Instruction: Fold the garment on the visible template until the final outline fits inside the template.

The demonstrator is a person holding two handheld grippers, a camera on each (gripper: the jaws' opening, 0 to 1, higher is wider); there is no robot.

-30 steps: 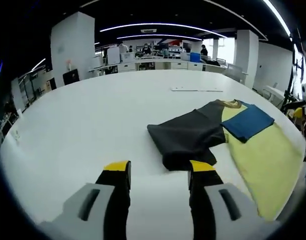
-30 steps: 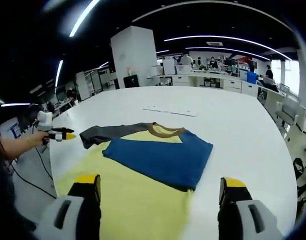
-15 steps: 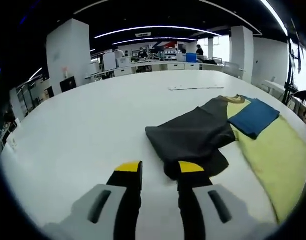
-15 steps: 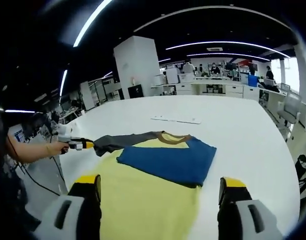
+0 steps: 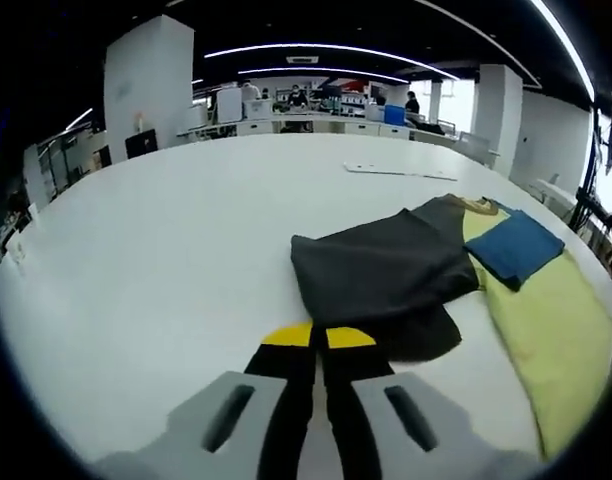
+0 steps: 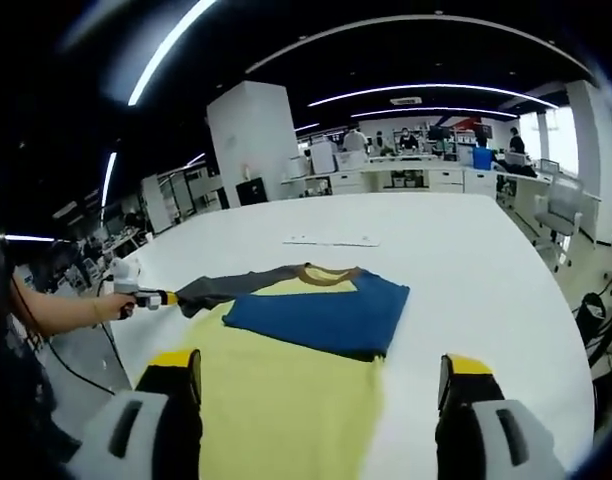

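Now left claw (image 5: 319, 337) pressed together at the dark sleeve (image 5: 386, 280) edge, right claw (image 6: 321, 372) held spread above the yellow template (image 6: 286, 400), garment laid on the white bench (image 5: 166, 220), blue sleeve (image 6: 321, 315) folded inward.

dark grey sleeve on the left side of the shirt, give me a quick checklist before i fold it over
1. Left gripper shut at the dark grey sleeve edge: ok; cloth between the jaws: cannot tell.
2. Right gripper open, holding nothing: ok.
3. Blue sleeve already folded onto the yellow shirt body: ok.
4. White table bare beside the grey sleeve: ok.
5. Template outline visible under the garment: cannot tell.
6. Brown collar lying flat: ok.
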